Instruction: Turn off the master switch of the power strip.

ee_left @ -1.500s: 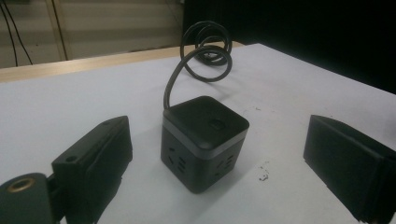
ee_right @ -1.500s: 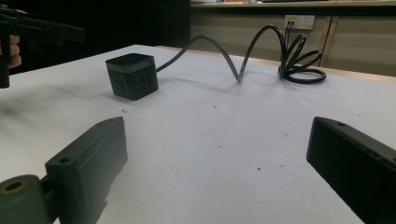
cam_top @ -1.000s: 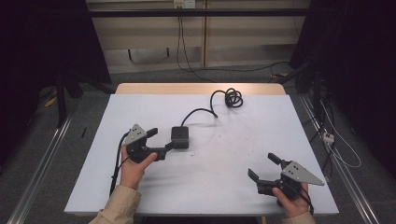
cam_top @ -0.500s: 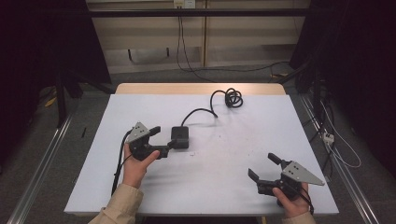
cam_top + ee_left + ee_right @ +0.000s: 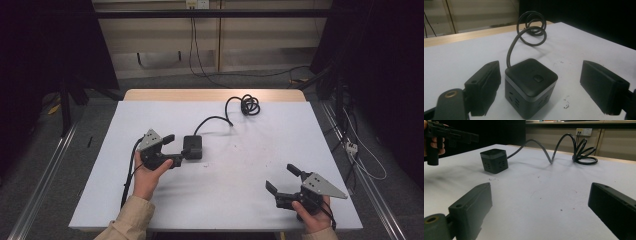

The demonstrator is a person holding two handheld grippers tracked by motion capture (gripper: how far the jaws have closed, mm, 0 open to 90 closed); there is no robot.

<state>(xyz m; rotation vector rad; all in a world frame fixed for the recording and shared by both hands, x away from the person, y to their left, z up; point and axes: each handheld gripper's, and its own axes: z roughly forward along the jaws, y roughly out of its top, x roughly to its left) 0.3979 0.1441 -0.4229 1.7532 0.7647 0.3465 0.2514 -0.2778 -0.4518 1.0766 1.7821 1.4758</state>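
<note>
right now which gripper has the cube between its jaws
The left gripper: its open jaws flank the black cube without clamping it. The right gripper sits open over bare table, well away from it.

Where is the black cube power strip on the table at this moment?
In the high view the cube power strip sits left of the table's centre, just ahead of the open left gripper; its cable runs to a coil near the far edge.

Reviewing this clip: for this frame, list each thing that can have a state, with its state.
Left hand-held gripper: open, jaws either side of the socket cube, not clamped.
Right hand-held gripper: open, holding nothing, over bare table near the front right.
Socket cube: upright on the table, button face up, not gripped.
Cable: attached to the cube, arching up, far end coiled near the table's back edge.
</note>
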